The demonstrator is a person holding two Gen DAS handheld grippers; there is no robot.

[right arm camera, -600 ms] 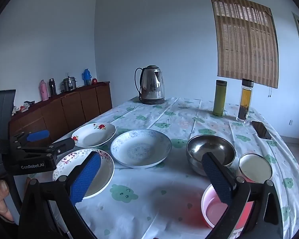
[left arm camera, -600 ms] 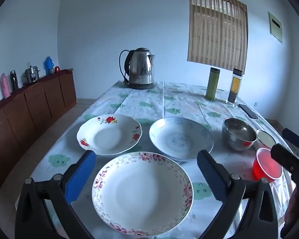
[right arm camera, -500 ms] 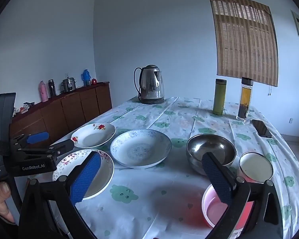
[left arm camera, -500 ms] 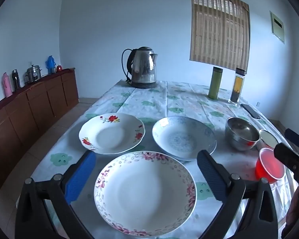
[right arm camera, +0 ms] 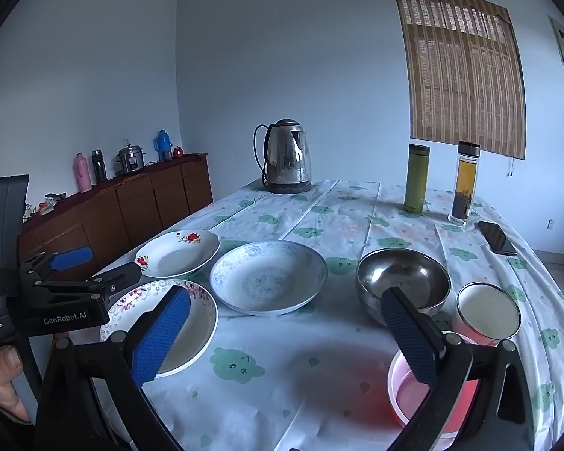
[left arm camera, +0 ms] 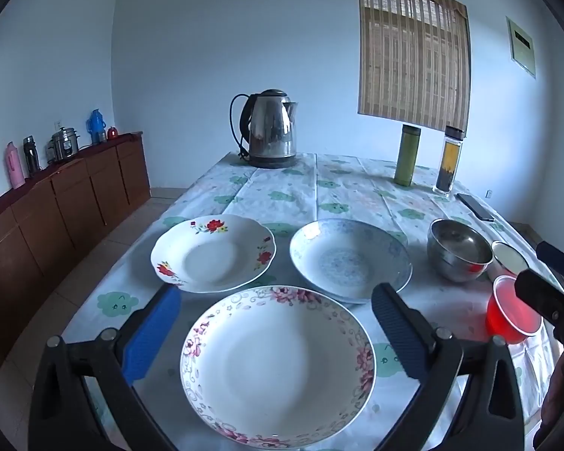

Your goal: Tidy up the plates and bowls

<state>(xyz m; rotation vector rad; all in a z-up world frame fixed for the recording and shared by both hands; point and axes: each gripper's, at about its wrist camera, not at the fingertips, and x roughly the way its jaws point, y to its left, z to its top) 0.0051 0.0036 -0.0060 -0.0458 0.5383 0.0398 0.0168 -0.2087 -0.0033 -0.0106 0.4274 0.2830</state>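
On the tabletop the pink plate lies right below and between the spread fingers of my left claw, untouched. My right claw hangs over bare cloth, gaping wide and holding nothing; the steel bowl sits just past its right finger and the red bowl is half hidden under that finger. Both claws point forward along the tabletop, tilted slightly down, the left one low over the near edge, the right one beside it.

I count three plates: the pink one nearest, the red-flower plate and the blue plate behind it, side by side. There are three bowls: steel, red, and a small white-lined bowl touching the red one.
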